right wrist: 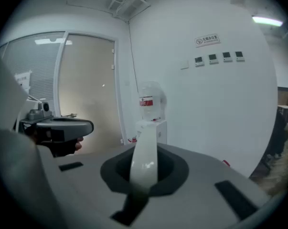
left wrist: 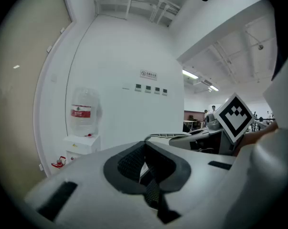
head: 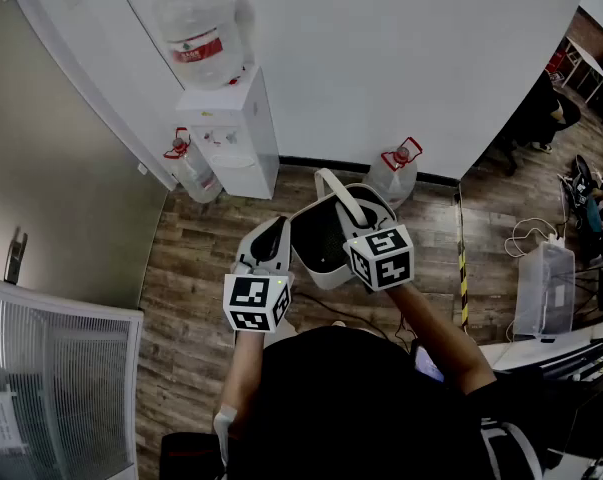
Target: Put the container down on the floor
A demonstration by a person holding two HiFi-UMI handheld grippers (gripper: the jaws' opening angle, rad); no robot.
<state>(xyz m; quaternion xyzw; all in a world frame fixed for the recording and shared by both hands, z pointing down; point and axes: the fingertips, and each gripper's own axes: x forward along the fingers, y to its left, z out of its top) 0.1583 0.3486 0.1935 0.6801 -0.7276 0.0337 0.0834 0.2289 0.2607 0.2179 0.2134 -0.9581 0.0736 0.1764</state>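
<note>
We see the white container (head: pixel 331 273) held up in front of the person's body, clear of the wooden floor (head: pixel 196 268) below it. Its dark inside faces up and its pale handle (head: pixel 336 193) arches over the opening.

The right hand-held gripper (head: pixel 353 216) reaches in from the near right, and its marker cube sits just right of the container's rim. In the right gripper view, this hand-held gripper (right wrist: pixel 144 171) has its jaws pressed tight on the handle (right wrist: pixel 144 154), which rises as a flat white band straight out from between the dark pads.

The left hand-held gripper (head: pixel 274 233) lies just beside the container's left wall, pointing away from the person. Whether it touches the wall we cannot tell. In its own view, the left hand-held gripper (left wrist: pixel 144 168) has its textured pads drawn together, and we make out nothing pinched between them. The container's rim (left wrist: pixel 182 140) and the right gripper's marker cube show just to its right.

Against the far white wall stands a white water dispenser (head: pixel 231 133) with a large clear bottle (head: pixel 199 30) on top. A smaller bottle with a red handle (head: pixel 193 168) stands on the floor at its left side, touching or nearly so. Another bottle (head: pixel 396 168) stands on the floor by the wall, just beyond the container. Well off to the right, a clear plastic box (head: pixel 543 288) rests on the floor.
</note>
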